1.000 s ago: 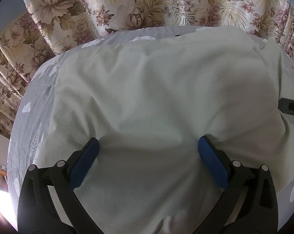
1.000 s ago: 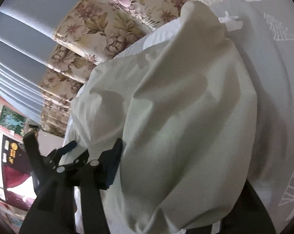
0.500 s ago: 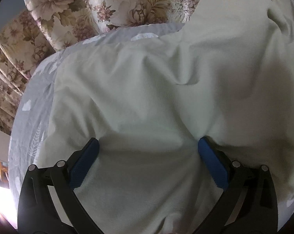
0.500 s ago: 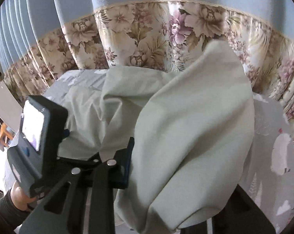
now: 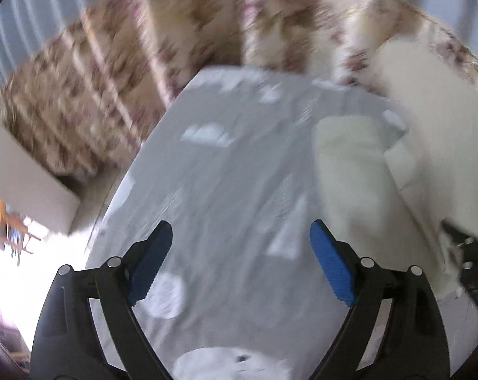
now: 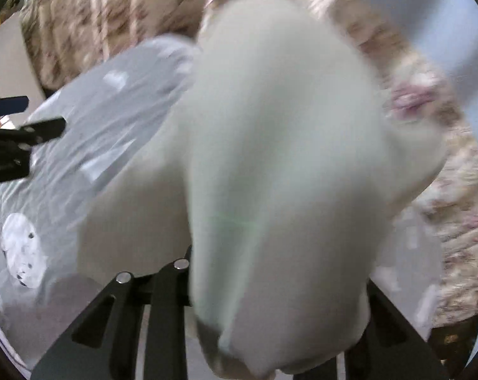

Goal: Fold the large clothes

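Right gripper holds the pale garment bunched and lifted above the grey bedsheet; left gripper gapes wide and empty, the garment lying to its right, nearer the right hand.

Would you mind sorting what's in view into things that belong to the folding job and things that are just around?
Belongs to the job:
- pale garment
- right gripper, gripping it
- left gripper, open

Just around:
- grey printed bedsheet
- floral curtain
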`<action>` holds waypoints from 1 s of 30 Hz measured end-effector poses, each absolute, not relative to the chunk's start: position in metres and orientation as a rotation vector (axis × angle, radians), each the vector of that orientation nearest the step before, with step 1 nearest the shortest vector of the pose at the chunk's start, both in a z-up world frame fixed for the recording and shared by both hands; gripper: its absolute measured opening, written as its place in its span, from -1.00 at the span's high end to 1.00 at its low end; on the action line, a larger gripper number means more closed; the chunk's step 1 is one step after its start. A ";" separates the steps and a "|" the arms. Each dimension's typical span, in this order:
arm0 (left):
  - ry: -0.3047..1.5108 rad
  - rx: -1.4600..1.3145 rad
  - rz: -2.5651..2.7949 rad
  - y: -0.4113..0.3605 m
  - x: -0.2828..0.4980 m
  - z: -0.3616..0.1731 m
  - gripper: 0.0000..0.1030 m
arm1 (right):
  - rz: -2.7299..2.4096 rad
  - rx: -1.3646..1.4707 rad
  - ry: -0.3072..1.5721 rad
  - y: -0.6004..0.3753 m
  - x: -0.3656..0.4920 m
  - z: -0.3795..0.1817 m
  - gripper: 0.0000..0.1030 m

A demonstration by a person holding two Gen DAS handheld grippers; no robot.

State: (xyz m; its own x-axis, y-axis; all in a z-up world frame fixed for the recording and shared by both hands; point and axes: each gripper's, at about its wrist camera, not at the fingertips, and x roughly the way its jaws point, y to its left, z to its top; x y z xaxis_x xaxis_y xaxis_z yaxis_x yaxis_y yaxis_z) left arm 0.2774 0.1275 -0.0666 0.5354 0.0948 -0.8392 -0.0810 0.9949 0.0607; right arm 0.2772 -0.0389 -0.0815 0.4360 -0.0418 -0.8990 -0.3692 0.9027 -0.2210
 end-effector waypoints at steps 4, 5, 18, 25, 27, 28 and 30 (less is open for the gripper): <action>1.074 -0.013 0.140 0.156 0.267 -0.100 -0.71 | 0.217 -0.406 1.125 -0.032 0.286 -0.106 0.41; 1.085 -0.019 0.139 0.160 0.265 -0.105 -0.71 | 0.229 -0.386 1.139 -0.037 0.288 -0.103 0.40; 1.018 0.008 0.080 0.128 0.252 -0.064 -0.73 | 0.444 -0.071 0.951 -0.126 0.224 0.025 -0.67; 0.940 0.047 -0.042 0.071 0.244 -0.025 -0.77 | 0.217 0.163 0.841 -0.257 0.231 0.017 -0.69; 0.917 0.064 -0.106 0.047 0.243 -0.012 -0.84 | 0.165 0.201 0.828 -0.285 0.239 -0.009 -0.68; 0.902 0.079 -0.144 0.031 0.243 -0.005 -0.87 | 0.162 0.216 0.828 -0.296 0.244 -0.020 -0.67; 0.886 0.106 -0.186 0.007 0.245 0.003 -0.89 | 0.172 0.265 0.858 -0.311 0.252 -0.047 -0.32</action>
State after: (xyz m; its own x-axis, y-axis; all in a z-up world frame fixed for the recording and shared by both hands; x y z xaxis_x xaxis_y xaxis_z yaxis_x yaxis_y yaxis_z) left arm 0.2454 0.0066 0.0027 0.6181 -0.1176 -0.7772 0.2048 0.9787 0.0148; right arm 0.2521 -0.3110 -0.0468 0.6429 0.2555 -0.7221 -0.0432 0.9533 0.2989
